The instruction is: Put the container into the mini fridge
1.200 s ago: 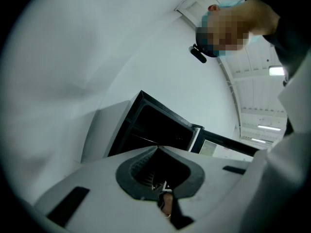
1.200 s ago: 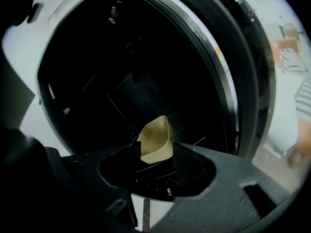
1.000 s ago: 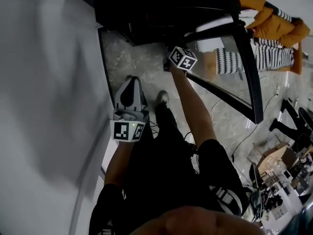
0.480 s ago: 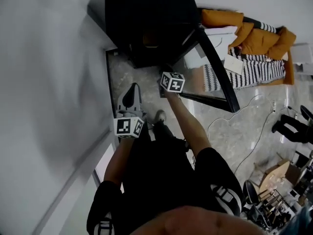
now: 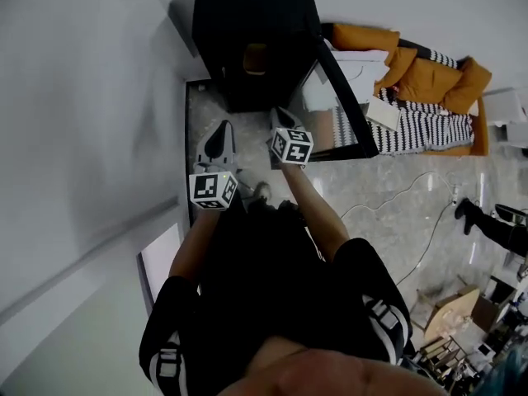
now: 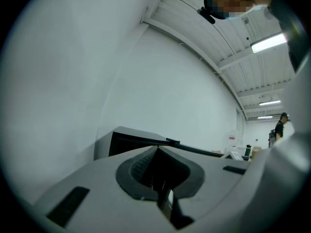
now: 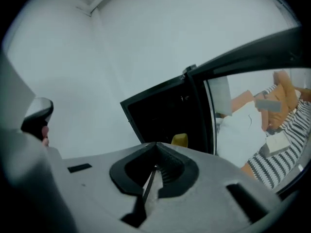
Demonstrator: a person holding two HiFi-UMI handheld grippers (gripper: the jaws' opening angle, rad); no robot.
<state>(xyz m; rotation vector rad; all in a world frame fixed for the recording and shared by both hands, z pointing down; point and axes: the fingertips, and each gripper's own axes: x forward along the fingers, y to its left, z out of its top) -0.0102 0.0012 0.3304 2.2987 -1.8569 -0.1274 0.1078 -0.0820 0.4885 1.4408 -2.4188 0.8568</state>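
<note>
The black mini fridge (image 5: pixel 247 31) stands against the wall with its glass door (image 5: pixel 346 110) swung open to the right. A small yellow container (image 5: pixel 254 58) sits inside it, also seen in the right gripper view as the container (image 7: pixel 180 140) in the dark opening of the fridge (image 7: pixel 160 115). My right gripper (image 5: pixel 279 122) hangs in front of the opening, shut and empty, its tips (image 7: pixel 156 145) together. To its left, my left gripper (image 5: pixel 218 143) is also shut with nothing in it, pointing past the fridge (image 6: pixel 131 141) along the wall.
A white wall (image 5: pixel 91 122) runs close on the left. Orange cushions and a striped blanket (image 5: pixel 429 97) lie right of the door. A cable (image 5: pixel 396 200) trails over the stone floor. A white panel (image 5: pixel 161 262) leans low on the left. A person (image 6: pixel 280 126) stands far off.
My right gripper has drawn back from the fridge's opening toward my body, and the view has pulled away. The container stays inside. The left gripper has shifted only slightly.
</note>
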